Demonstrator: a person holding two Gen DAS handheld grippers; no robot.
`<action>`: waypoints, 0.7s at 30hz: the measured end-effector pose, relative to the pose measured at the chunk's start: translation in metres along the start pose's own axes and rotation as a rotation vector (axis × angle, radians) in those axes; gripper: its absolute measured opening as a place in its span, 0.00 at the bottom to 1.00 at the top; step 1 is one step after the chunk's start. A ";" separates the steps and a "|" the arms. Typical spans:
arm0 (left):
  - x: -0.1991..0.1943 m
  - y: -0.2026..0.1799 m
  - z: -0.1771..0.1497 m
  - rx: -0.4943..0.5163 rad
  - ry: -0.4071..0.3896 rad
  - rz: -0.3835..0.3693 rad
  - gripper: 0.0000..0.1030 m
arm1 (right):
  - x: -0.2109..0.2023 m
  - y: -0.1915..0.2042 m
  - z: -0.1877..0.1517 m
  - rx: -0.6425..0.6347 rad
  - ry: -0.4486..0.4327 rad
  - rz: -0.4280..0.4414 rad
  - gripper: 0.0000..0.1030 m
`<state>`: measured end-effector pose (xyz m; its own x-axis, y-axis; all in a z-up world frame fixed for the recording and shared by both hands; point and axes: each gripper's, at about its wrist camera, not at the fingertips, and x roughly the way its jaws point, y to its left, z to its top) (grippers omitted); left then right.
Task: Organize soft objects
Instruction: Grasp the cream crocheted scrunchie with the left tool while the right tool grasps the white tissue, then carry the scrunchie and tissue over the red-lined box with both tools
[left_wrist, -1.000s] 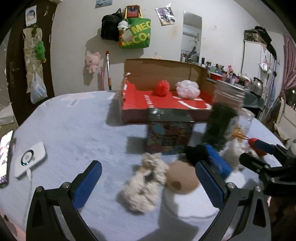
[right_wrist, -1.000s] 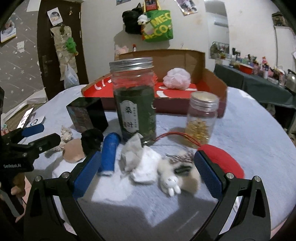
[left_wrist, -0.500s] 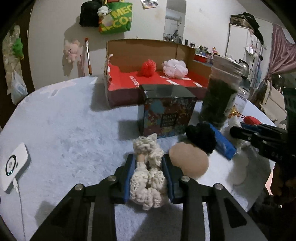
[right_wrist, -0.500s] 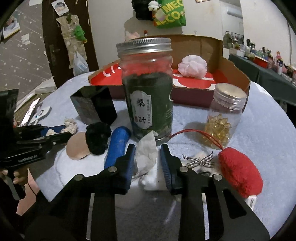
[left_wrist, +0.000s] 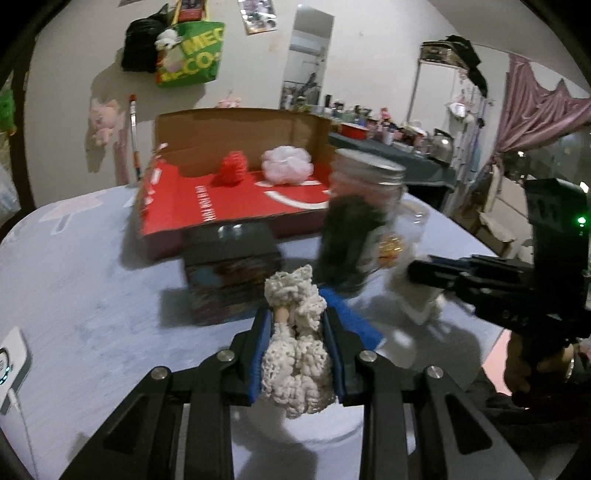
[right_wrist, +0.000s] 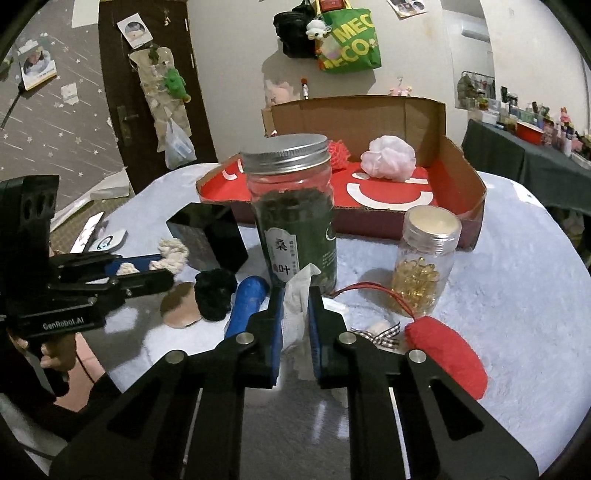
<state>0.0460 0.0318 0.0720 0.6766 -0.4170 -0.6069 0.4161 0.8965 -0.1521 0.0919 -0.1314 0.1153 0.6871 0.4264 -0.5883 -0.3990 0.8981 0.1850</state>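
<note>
My left gripper (left_wrist: 296, 317) is shut on a cream knitted toy (left_wrist: 295, 365) and holds it a little above the pale tablecloth. The right wrist view shows that gripper (right_wrist: 147, 275) at the left with the toy (right_wrist: 173, 251) sticking out of it. My right gripper (right_wrist: 295, 295) has its jaws pressed onto a white tissue (right_wrist: 295, 314), just in front of the green tea jar (right_wrist: 295, 221). At the back stands a red-lined cardboard box (right_wrist: 461, 184) holding a pink pouf (right_wrist: 388, 162) and a red mesh ball (right_wrist: 338, 153).
On the table lie a black scrunchie (right_wrist: 214, 295), a beige round puff (right_wrist: 179, 302), a blue roll (right_wrist: 245, 306) and a red pouch (right_wrist: 447, 358). A capsule jar (right_wrist: 424, 266) and a black box (right_wrist: 210, 240) stand before the cardboard box.
Both grippers went from wide open to shut, the left on the cream toy, the right on the tissue. The left has since raised the toy off the cloth.
</note>
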 end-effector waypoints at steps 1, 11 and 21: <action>0.001 -0.005 0.001 0.005 -0.003 -0.008 0.29 | -0.001 -0.001 0.000 0.003 -0.001 0.006 0.11; 0.020 -0.030 0.014 0.025 0.010 -0.066 0.29 | -0.007 -0.017 0.002 0.050 -0.015 0.058 0.08; 0.022 -0.035 0.016 0.023 0.019 -0.073 0.29 | -0.014 -0.021 0.006 0.078 -0.037 0.103 0.08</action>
<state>0.0561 -0.0111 0.0763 0.6324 -0.4785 -0.6092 0.4784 0.8598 -0.1787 0.0943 -0.1558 0.1239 0.6675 0.5193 -0.5336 -0.4211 0.8543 0.3047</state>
